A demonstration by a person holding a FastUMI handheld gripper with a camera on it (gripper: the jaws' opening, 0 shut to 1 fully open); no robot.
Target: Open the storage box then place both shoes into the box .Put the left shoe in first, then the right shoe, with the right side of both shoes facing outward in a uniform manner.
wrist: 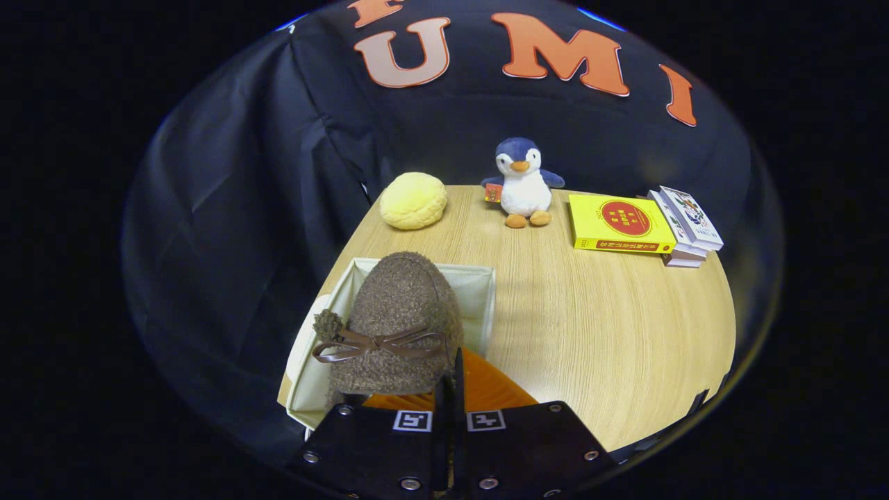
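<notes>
The tool (450,389) is pressed together at its tips, and what it pinches looks to be the rim of the brown fuzzy shoe (399,312), at the shoe's near right edge. The grip is partly hidden behind the tool's own body, so I cannot say for sure that both fingers bear on the shoe.

The shoe stands just ahead of the fingers and a little to their left, toe pointing away, with a thin brown bow (375,344) tied across its upper and a small pompom at the left end of the bow. It hangs over the open storage box (479,292), a pale fabric box whose far wall and right wall show around the shoe's toe. Whether the shoe touches the box's floor I cannot tell. An orange lining shows just behind the shoe, close against the fingers.

The box sits at the near left corner of the wooden bench (590,326). Well beyond the fingers, along the far edge, lie a yellow bun-shaped cushion (413,200), a plush penguin (522,182), and a yellow book (619,222) beside a small stack of books (687,226).
</notes>
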